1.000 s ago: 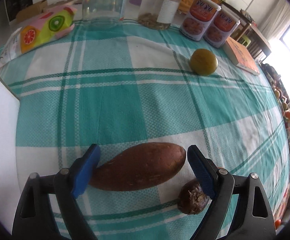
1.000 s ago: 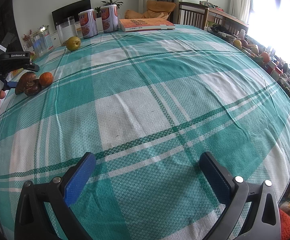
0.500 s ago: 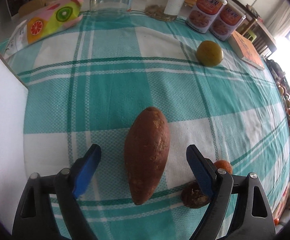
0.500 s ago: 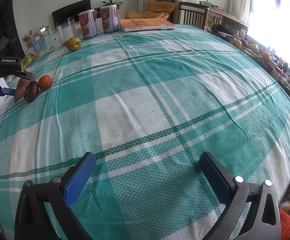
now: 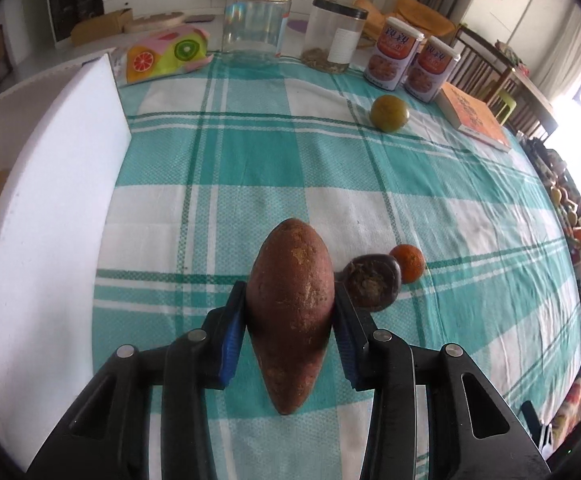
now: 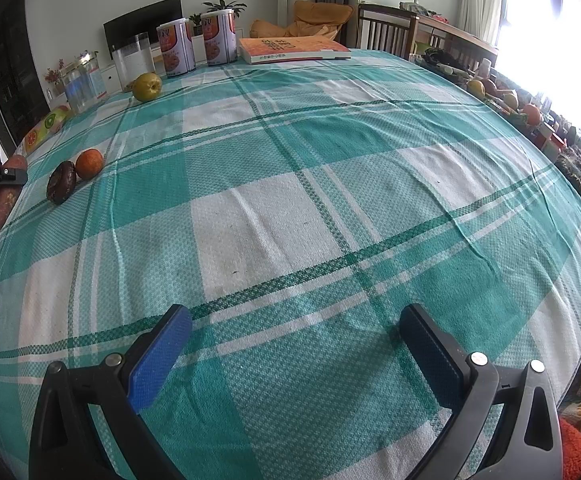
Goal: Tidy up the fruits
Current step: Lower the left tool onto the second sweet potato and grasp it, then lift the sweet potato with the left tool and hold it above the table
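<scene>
My left gripper (image 5: 290,308) is shut on a reddish-brown sweet potato (image 5: 292,300), gripped across its middle and held above the checked tablecloth. It also shows at the far left of the right wrist view (image 6: 6,196). Just to its right lie a dark wrinkled fruit (image 5: 372,282) and a small orange (image 5: 408,262), touching each other. A green-yellow round fruit (image 5: 389,113) lies farther back. My right gripper (image 6: 290,344) is open and empty over the tablecloth.
A white board (image 5: 46,208) stands along the table's left edge. At the back stand two clear jars (image 5: 256,24), two printed cans (image 5: 392,58), a fruit-print pack (image 5: 162,54) and an orange book (image 5: 476,120). More fruit lies along the right edge (image 6: 506,98).
My left gripper has closed on the sweet potato and lifted it; the view has pulled back and up. The right gripper has not moved.
</scene>
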